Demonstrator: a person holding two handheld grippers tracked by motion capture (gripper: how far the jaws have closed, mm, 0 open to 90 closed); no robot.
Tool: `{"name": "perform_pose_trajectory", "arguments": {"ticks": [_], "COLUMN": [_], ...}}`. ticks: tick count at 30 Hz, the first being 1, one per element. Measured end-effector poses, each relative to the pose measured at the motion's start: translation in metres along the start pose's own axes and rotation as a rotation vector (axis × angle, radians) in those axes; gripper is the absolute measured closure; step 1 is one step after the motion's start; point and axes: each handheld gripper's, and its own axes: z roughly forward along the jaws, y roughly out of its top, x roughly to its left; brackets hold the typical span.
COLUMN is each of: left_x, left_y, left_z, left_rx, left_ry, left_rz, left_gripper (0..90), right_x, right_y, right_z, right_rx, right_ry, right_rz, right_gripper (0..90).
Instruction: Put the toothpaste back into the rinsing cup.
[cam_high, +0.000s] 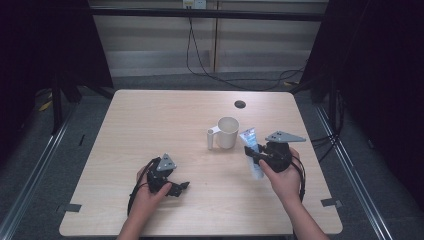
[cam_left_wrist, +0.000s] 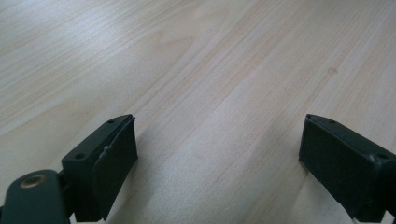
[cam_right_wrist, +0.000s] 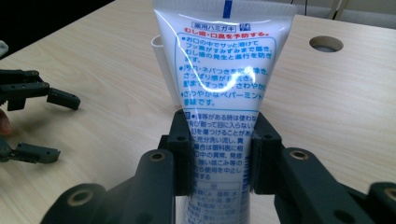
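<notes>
A white toothpaste tube (cam_high: 251, 141) with blue and red print is held above the table right of a white mug (cam_high: 228, 132). My right gripper (cam_high: 254, 154) is shut on the tube's lower half. In the right gripper view both black jaws pinch the tube (cam_right_wrist: 224, 70), whose flat crimped end points up and away, and a sliver of the mug (cam_right_wrist: 156, 46) shows behind it. My left gripper (cam_high: 179, 189) lies low at the table's front left. Its jaws stand wide apart in the left gripper view (cam_left_wrist: 217, 140), with bare wood between them.
The light wooden table (cam_high: 165, 120) has a round cable hole (cam_high: 240, 104) at the back right, behind the mug. The mug's handle (cam_high: 210, 139) points left. In the right gripper view the left gripper (cam_right_wrist: 49, 125) sits at the left edge. Dark curtains and cables flank the table.
</notes>
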Motion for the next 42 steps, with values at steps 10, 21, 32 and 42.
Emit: {"name": "perform_pose_trajectory", "arguments": {"ticks": [10, 21, 32, 42], "left_x": [0.0, 0.0, 0.0, 0.0], "left_y": [0.0, 0.0, 0.0, 0.0], "left_z": [0.0, 0.0, 0.0, 0.0], "left_rx": [0.0, 0.001, 0.0, 0.0], "left_ry": [0.0, 0.0, -0.002, 0.0], "left_rz": [0.0, 0.001, -0.001, 0.0], "left_gripper": [11.1, 11.1, 11.1, 11.1], "right_x": [-0.006, -0.011, -0.01, -0.009], "right_y": [0.01, 0.024, 0.039, 0.052], "right_z": [-0.002, -0.005, -0.005, -0.004], "right_rx": [-0.091, -0.168, -0.208, -0.221], "right_ry": [-0.028, -0.054, -0.084, -0.084], "right_rz": [0.019, 0.035, -0.02, -0.036], "right_gripper": [67.7, 68.1, 68.1, 68.1]}}
